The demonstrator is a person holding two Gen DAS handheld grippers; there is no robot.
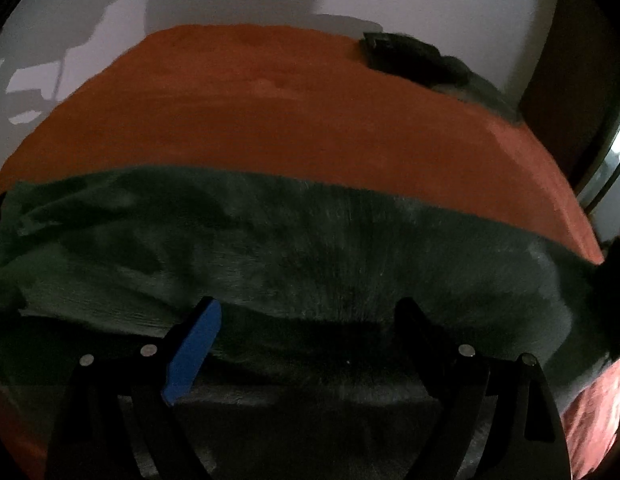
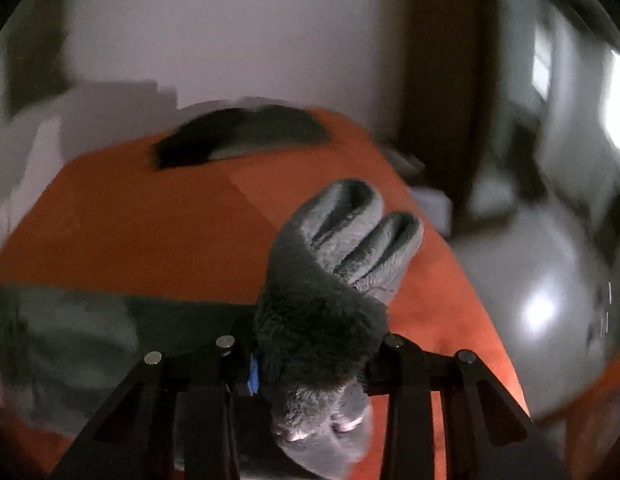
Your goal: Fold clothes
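1. The task's thing is a dark grey-green fleece garment (image 1: 293, 248), fuzzy and matte, spread in soft creases across the near part of an orange cover (image 1: 269, 112).
2. The orange cover has a short, velvety nap and lies smooth over a broad surface; whether that is a bed or a worktop cannot be told.
3. The left claw (image 1: 310, 316) has its two black fingers spread wide, one bearing a blue pad (image 1: 191, 354). The fleece lies beneath and between them, and neither finger presses on it.
4. The right claw (image 2: 310, 364) is closed on a bunched wad of the same fleece (image 2: 330, 280). The cloth stands up past the fingers in thick rounded folds, paler grey on their tops.
5. A second dark item (image 1: 414, 58), folded and flat, rests on the far part of the orange cover; its material is hard to make out.
6. The right wrist view is smeared, so the pale wall (image 2: 249, 40) and the things to the right are only blurs. The right claw's pads are nearly all hidden by the fleece.
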